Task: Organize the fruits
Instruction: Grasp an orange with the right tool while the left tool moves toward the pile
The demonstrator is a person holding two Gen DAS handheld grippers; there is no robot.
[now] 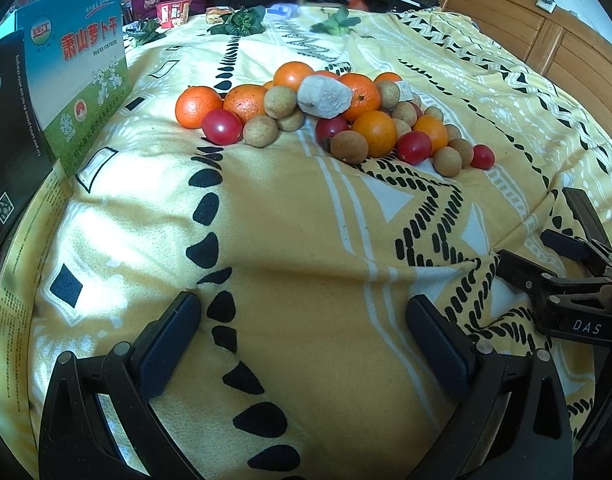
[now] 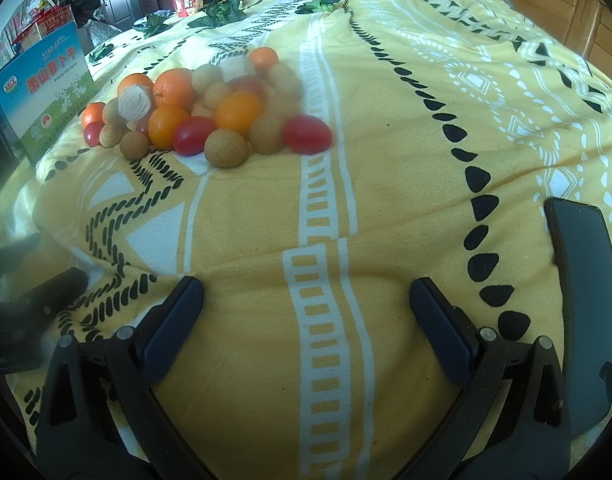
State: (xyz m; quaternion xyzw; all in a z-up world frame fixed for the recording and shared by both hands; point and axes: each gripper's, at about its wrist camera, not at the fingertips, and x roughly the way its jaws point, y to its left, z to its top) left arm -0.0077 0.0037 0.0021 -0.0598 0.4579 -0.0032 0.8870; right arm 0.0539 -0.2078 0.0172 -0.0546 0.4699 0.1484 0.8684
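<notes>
Left wrist view: left gripper (image 1: 302,320), fingers apart, empty; right gripper (image 1: 577,280) at 3 o'clock.
Right wrist view only: phone (image 2: 581,312) at 3 o'clock; right gripper (image 2: 306,312) fingers apart, empty.
Fruit pile (image 1: 329,112): 12 o'clock on the yellow bedspread (image 1: 306,240).
Count: four red tomatoes (image 1: 222,127); oranges (image 1: 198,106) about seven.
Box (image 1: 78,76): 10 o'clock.

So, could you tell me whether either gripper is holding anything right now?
Nothing is held: the left gripper and right gripper are both open, short of the fruit pile.
</notes>
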